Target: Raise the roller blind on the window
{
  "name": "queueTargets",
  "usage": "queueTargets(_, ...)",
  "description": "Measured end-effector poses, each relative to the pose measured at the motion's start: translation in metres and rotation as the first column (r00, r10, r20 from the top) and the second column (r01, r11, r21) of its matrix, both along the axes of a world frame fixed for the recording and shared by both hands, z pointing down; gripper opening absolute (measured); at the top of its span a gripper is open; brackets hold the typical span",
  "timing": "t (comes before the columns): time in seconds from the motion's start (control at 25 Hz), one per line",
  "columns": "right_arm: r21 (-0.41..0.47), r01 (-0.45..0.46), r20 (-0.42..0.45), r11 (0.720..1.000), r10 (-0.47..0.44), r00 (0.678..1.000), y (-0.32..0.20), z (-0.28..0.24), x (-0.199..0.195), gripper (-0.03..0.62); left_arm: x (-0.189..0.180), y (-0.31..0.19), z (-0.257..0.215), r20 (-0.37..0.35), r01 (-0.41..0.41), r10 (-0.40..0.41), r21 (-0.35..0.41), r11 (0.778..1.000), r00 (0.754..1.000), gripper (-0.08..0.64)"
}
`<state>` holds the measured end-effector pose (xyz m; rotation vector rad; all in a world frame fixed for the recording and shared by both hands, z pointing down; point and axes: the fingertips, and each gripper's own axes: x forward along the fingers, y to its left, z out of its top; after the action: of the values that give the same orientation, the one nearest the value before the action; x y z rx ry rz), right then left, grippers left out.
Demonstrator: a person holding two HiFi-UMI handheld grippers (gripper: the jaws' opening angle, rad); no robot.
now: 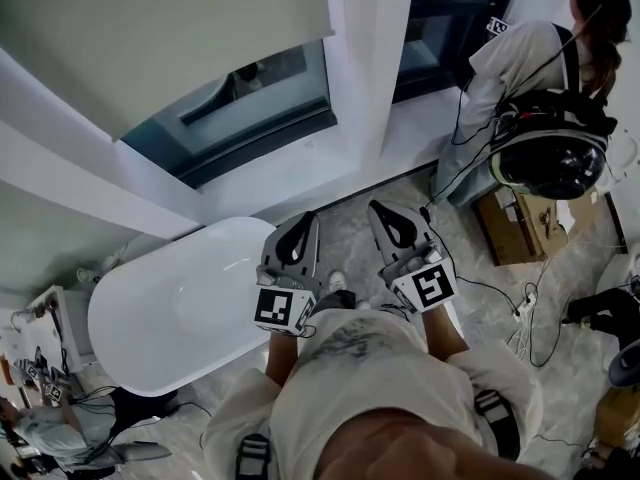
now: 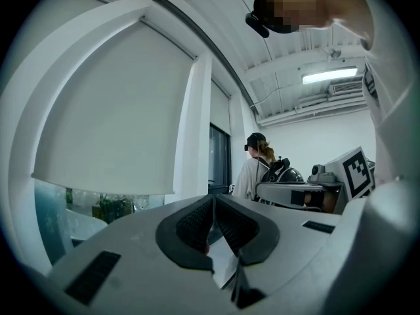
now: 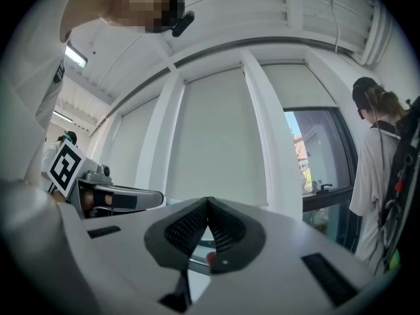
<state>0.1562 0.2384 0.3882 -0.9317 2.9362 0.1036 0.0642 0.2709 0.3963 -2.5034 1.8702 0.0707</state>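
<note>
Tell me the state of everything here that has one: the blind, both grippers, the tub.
Roller blind: partly lowered, a strip of glass showing below its bottom edge.
Left gripper: shut, fingers together, nothing held.
Right gripper: shut, fingers together, nothing held.
Bathtub: empty.

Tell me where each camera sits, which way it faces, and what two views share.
Head view: on the head, looking steeply down at bathtub, blind, left gripper, right gripper, forearms, shirt.
Left gripper view: on that gripper, tilted up along shut jaws toward the blind; wearer's shirt at right.
Right gripper view: likewise; shirt at left.
Shared: both show the bystander.
</note>
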Motion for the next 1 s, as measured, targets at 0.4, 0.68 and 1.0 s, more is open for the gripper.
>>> queueTargets(0.4,-0.002,-0.051,-0.039,0.999,0.050,0.998,-0.049,0.005,-0.042,0.061,-0.042,-0.055,-0.002,0.002,-0.055,0.055,0.009,0.998,0.999,0.017)
queueTargets(0.68,-0.009,-0.087,-0.059,0.996,0.086,0.995,-0.073,0.007,-0.063,0.061,-0.060,-0.080,-0.003,-0.006,-0.094,0.094,0.010,0.995,0.996,0.017)
queueTargets(1.0,-0.012,-0.094,-0.070,0.996,0.093,0.993,-0.110,0.012,-0.073,0.061,-0.066,-0.117,0.003,-0.013,-0.105,0.105,0.000,0.994,0.994,0.017)
